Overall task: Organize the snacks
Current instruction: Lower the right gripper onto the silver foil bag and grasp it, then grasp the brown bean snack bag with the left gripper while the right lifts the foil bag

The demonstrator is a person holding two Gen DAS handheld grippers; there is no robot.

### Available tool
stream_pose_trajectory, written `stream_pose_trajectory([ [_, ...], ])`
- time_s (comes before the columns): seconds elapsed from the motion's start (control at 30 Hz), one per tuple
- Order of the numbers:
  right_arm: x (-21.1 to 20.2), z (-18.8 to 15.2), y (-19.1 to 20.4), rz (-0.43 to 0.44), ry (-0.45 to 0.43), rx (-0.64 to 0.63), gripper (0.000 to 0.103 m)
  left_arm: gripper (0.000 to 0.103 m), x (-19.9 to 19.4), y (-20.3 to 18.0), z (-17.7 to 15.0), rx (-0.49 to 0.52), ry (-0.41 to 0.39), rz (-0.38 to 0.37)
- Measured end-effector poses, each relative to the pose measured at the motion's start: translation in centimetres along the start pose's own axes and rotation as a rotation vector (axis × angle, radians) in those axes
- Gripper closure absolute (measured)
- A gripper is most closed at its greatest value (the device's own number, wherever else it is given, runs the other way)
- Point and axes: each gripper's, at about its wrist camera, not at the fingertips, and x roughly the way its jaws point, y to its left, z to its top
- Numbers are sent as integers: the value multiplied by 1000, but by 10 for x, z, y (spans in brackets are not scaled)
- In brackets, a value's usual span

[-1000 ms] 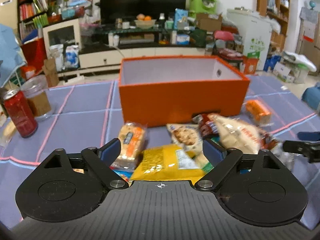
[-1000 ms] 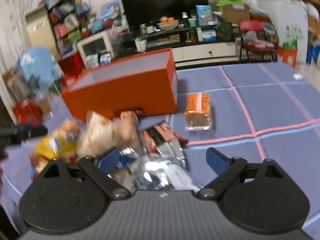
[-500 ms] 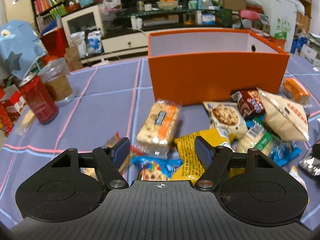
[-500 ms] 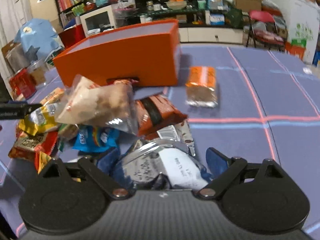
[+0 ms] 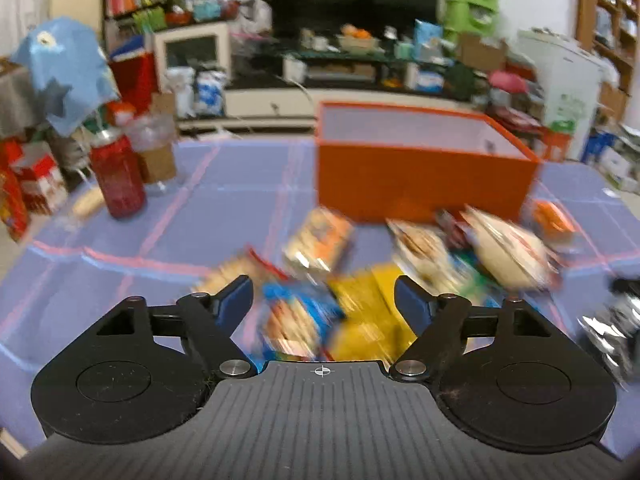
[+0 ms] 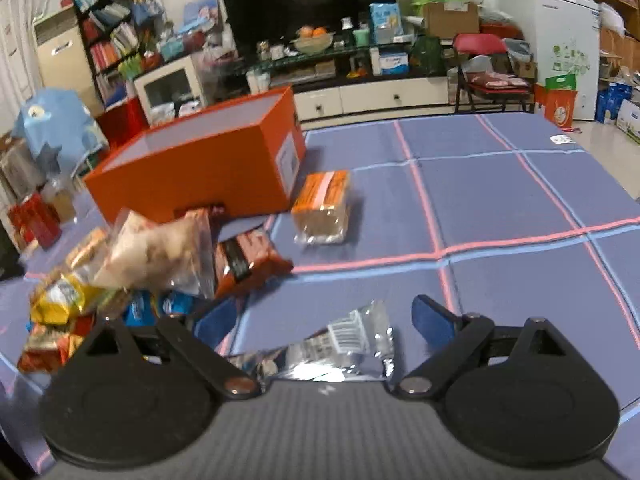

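Note:
An open orange box [image 5: 420,184] stands on the blue checked tablecloth [image 5: 224,208], also seen in the right wrist view [image 6: 200,176]. A pile of snack packets lies in front of it, blurred in the left wrist view. My left gripper [image 5: 324,300] is open above a blue packet [image 5: 296,316] and a yellow packet [image 5: 368,312]. My right gripper [image 6: 324,320] is open, with a silver foil packet [image 6: 340,352] lying between its fingers. An orange-topped cracker pack [image 6: 324,208], a clear bag [image 6: 160,252] and an orange-brown packet [image 6: 248,260] lie ahead of it.
A red can [image 5: 118,176] and a clear jar [image 5: 156,156] stand at the left of the table. The right half of the tablecloth [image 6: 500,208] lies beyond the right gripper. Shelves, a TV stand and clutter fill the room behind.
The left gripper has pulled back and risen, its view now blurred by motion. The right gripper has swung right and back from the pile; the silver packet stays between its open fingers.

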Motion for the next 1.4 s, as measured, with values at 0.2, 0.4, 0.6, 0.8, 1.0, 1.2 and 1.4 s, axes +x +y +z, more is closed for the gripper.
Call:
stream_pose_trajectory([
  [0.2,-4,1,1,38,-12,28,10,62,3,-47,-45,186,77,-1],
  [0.4,-6,2,-1,51,-18,52,10,65,15,-60,-43,196,82,-24],
  [0.6,-8,4,2,74,-24,52,10,75,23,-62,-44,235,124,-30],
  [0.8,-11,4,2,86,-34,56,10,89,8,-64,-63,275,227,-151],
  [1.0,-11,3,-1,80,-35,76,10,76,12,-57,-27,385,148,-131],
  [1.2,-9,3,0,77,-29,72,10,78,47,-55,-6,444,182,-219],
  [1.4,-6,3,2,83,-13,66,10,70,77,-50,5,420,209,-246],
])
